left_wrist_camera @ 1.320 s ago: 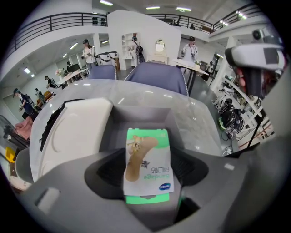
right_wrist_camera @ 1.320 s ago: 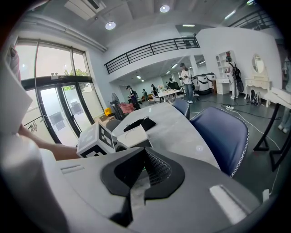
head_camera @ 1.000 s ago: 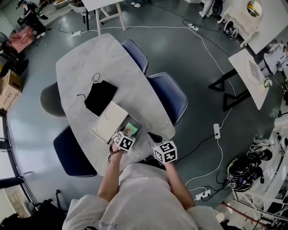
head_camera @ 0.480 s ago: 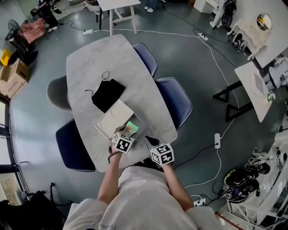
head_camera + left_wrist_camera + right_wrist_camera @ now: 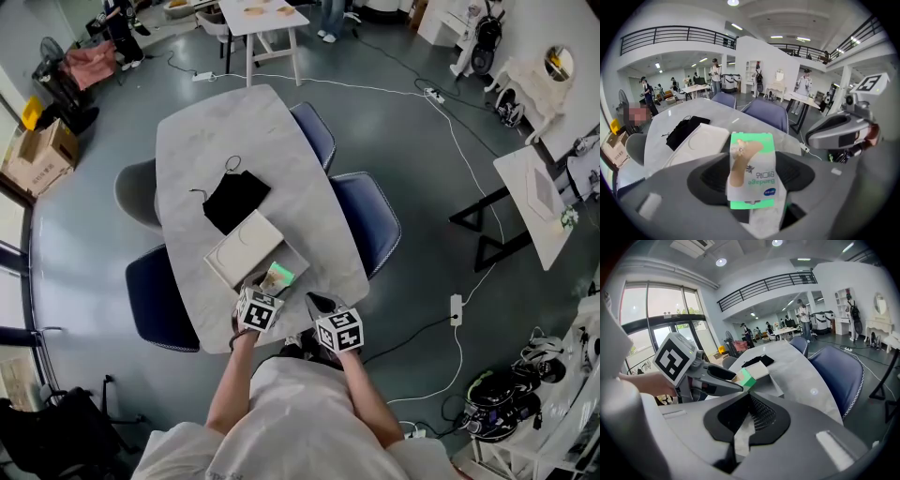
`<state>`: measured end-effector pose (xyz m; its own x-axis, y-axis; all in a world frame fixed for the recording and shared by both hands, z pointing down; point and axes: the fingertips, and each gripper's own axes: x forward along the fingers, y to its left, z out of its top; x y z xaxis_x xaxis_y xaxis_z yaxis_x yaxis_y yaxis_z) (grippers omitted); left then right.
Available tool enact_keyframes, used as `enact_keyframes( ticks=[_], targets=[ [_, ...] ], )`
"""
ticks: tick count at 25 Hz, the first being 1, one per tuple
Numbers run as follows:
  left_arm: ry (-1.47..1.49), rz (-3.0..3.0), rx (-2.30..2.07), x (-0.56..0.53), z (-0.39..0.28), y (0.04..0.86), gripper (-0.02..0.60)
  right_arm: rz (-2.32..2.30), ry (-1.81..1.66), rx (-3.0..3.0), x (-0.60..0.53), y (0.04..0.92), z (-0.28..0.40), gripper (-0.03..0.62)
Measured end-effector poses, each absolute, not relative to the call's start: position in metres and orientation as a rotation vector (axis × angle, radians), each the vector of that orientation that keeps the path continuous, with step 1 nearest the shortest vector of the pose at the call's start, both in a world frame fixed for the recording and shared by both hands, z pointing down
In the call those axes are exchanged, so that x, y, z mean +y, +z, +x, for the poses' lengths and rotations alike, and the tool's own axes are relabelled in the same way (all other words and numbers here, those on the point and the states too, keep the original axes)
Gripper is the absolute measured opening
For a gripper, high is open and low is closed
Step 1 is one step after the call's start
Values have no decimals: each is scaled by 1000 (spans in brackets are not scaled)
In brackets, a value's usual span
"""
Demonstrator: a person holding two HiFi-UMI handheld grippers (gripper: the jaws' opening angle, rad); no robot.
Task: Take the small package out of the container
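Observation:
The small package, a green and white bandage pack, stands upright between the jaws of my left gripper, which is shut on it. In the head view the package sits at the left gripper's tip, over the open grey container near the table's front edge. My right gripper hovers just right of the container, with its jaws together and nothing in them. From the right gripper view, the left gripper holds the green package ahead of my right gripper.
A white lid lies beside the container, and a black cloth with cords lies behind it on the marble table. Blue chairs stand at the right side and a grey chair at the left.
The head camera has shifted, so the table sits further right in the picture. The left gripper keeps its hold on the package and has drawn slightly back toward the person.

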<state>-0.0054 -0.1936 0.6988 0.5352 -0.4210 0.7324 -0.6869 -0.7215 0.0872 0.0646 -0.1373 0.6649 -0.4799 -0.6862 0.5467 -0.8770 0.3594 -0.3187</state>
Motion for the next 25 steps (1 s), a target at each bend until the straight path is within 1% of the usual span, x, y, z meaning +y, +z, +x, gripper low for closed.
enact_keyframes(
  ticks=[10, 18, 25],
  targets=[
    [921, 2447, -987, -154, -11, 665, 350, 1498, 900, -2327, -108, 665, 74, 3],
    [801, 2507, -977, -128, 9, 645, 350, 1545, 900, -2356, -99, 665, 91, 3],
    [732, 2527, -1035, -128, -15, 627, 350, 1531, 880, -2410, -94, 657, 83, 2]
  ],
)
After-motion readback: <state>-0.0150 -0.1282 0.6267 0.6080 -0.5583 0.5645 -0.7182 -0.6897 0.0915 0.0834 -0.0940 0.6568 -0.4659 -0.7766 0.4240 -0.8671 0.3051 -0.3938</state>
